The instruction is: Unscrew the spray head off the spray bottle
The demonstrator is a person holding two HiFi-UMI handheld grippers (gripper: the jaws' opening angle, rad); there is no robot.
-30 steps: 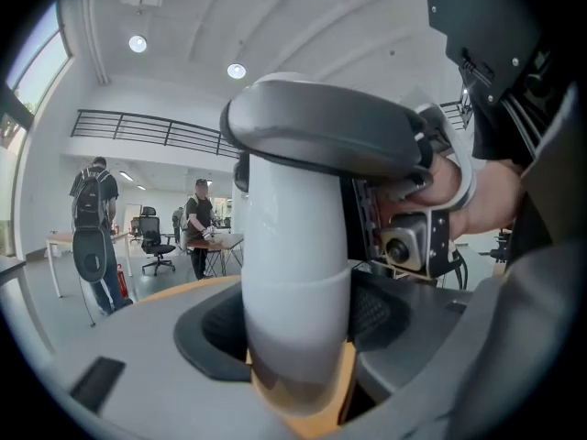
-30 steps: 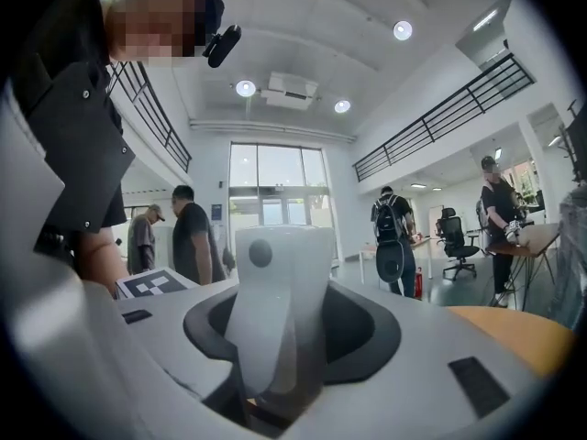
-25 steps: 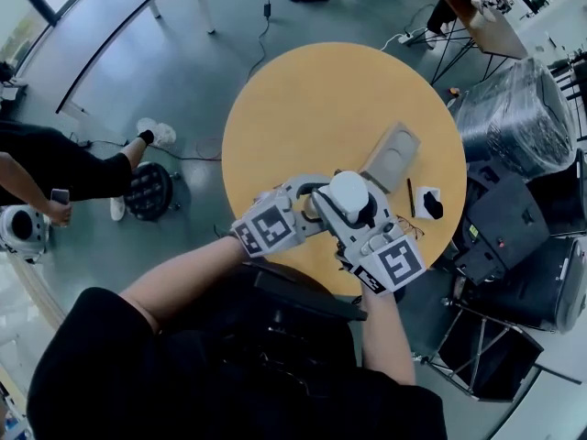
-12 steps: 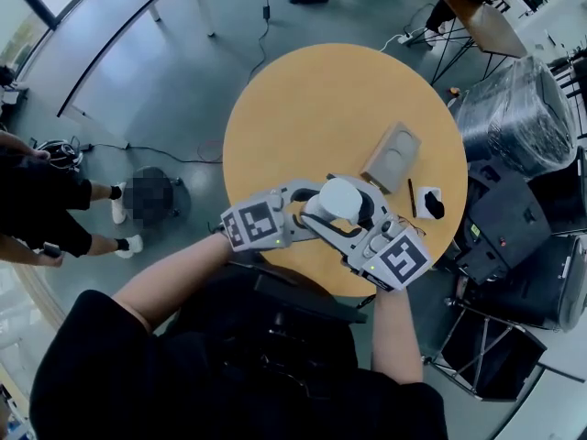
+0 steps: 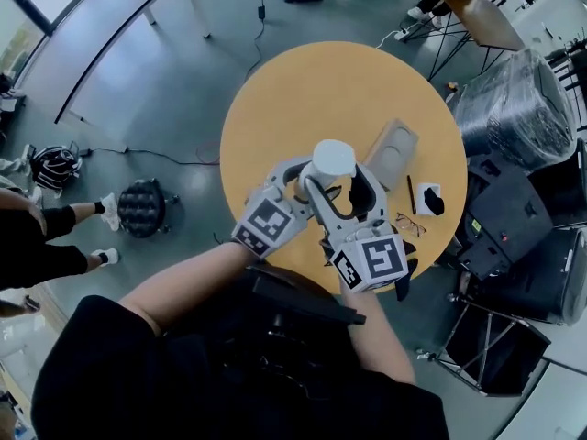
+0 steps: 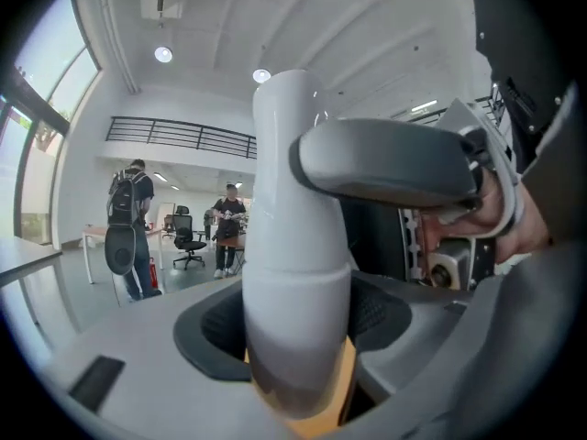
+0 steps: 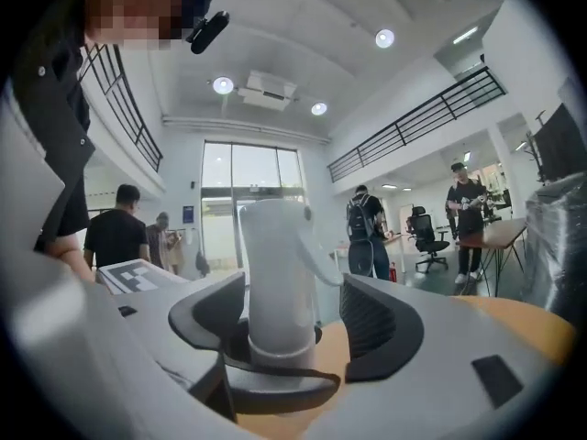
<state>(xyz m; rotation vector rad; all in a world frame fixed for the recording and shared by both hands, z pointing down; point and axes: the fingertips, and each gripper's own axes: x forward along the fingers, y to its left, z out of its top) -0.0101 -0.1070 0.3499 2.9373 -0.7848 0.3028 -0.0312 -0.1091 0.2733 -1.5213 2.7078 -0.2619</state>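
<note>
Whereas right fingers [image 7: 381,333] earlier clasped the spray head [image 7: 275,273], they are opening; left fingers [image 6: 213,330] grip bottle [image 6: 295,337].

spray bottle [image 5: 332,159] white | tabletop [image 5: 293,90] yellow-tan | my left gripper [image 6: 298,324], right gripper [image 7: 289,324] grey | cubes [image 5: 269,223] black-white squares

Black short-sleeved top [image 5: 229,374]; pale grey left gripper [image 5: 307,180] and right gripper [image 5: 341,189], each with a black-and-white marker cube [image 5: 371,262], dark ribbed pads [image 7: 381,324].
</note>
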